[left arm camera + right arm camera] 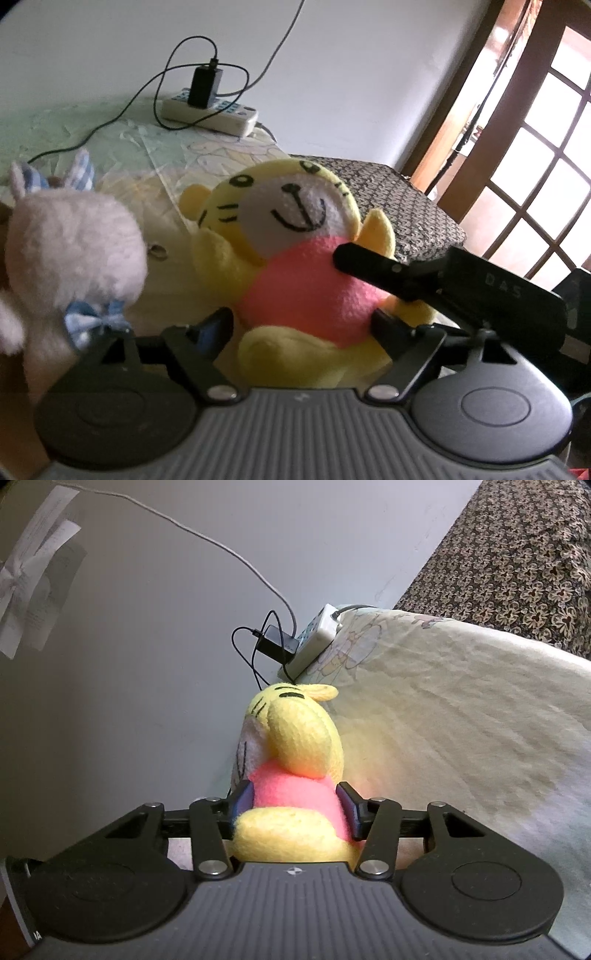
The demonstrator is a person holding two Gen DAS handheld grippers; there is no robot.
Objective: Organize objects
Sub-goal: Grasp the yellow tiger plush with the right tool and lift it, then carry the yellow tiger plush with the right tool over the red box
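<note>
Now both tongs [299,325] [295,808] around plush tiger [295,254].

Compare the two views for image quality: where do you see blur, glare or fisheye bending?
Left wrist view: the white plush rabbit is blurred, the glass door is blown out and its frame bows. Right wrist view: the yellow plush toy is sharp, the wall dims leftward, the frame's corners are dark.

Both grippers are closed in on one toy.
The right gripper [295,808] is clamped on the toy [295,794]; the left gripper [299,325] is set around it, contact unclear.
</note>
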